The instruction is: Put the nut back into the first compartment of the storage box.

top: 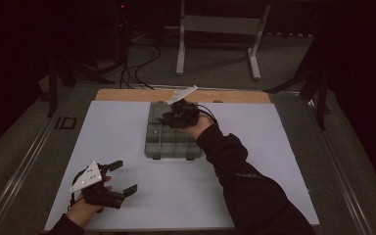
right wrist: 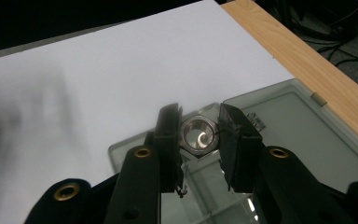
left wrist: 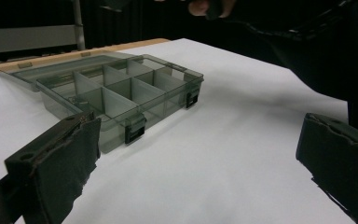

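My right claw (right wrist: pixel 198 140) grips a metal hex nut (right wrist: pixel 198 132) above the open grey compartment box (top: pixel 172 142). My left claw (top: pixel 122 178) rests wide open and empty on the white sheet (top: pixel 122 137) covering the wooden desk (top: pixel 127 94). Behind, the room is dark, with cables (top: pixel 139 63) on grey carpet.

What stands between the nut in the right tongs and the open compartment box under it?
Nothing visible. The right tongs hold the metal nut directly above the open box, whose lid lies flat behind it.
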Demonstrator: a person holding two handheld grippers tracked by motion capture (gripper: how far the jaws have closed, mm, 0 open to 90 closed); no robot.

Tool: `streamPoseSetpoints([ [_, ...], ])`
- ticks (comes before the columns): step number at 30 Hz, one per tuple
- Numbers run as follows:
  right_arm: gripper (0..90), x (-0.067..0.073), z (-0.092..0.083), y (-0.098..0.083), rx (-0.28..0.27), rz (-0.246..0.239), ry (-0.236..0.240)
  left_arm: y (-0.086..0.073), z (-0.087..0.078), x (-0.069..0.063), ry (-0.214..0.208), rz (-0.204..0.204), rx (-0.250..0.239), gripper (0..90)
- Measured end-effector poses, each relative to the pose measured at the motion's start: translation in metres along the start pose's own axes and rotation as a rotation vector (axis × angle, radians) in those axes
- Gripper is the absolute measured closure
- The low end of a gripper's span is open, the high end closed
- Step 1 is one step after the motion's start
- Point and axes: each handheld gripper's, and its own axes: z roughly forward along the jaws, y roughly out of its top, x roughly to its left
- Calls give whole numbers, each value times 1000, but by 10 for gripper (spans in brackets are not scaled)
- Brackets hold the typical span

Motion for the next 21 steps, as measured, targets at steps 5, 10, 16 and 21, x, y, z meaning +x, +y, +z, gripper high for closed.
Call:
streamPoseSetpoints([
  [5, 702, -3, 17, 3, -12, 33, -8, 0, 0, 0, -2, -2, -3, 4],
  [10, 702, -3, 37, -2, 12, 52, -11, 0, 0, 0, -5, -1, -5, 4],
  [16, 701, -3, 60, -10, 48, 75, -13, 0, 0, 0, -7, -4, -6, 4],
  [21, 698, -4, 73, -15, 65, 86, -24, -1, 0, 1, -7, -8, -8, 4],
])
